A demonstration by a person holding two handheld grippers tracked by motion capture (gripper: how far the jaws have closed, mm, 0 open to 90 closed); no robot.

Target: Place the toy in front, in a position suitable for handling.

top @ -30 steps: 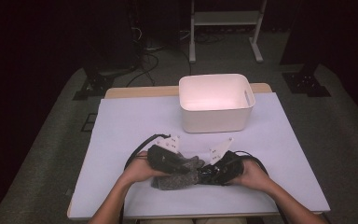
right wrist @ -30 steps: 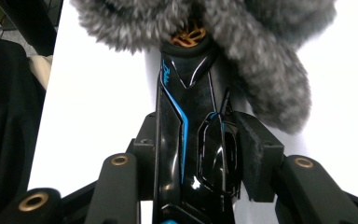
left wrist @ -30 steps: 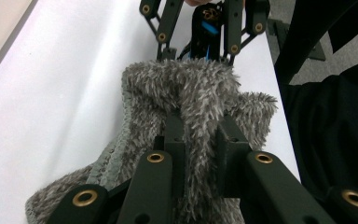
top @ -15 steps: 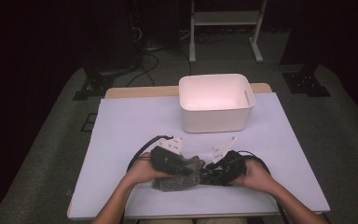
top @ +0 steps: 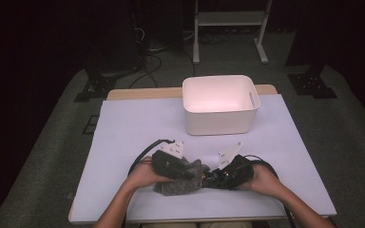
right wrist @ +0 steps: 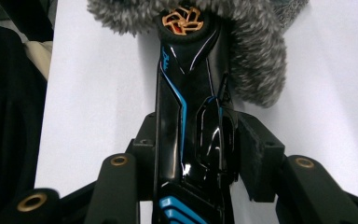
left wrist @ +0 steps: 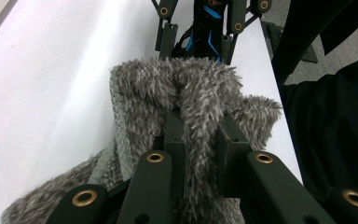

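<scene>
Right jaws reclosed, hands (top: 145, 175) inward

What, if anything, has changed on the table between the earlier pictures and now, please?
Very little. The right gripper, which holds the black and blue device, has just been closing its jaws a little on it. The left gripper stays clamped on the grey fuzzy cloth, both hands kept their place near the table's front edge, and the white bin has not moved.

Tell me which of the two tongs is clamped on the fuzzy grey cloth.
The left tongs: a fold of the grey furry cloth is pinched between their black jaws. The right tongs instead grip a glossy black-and-blue object.
</scene>
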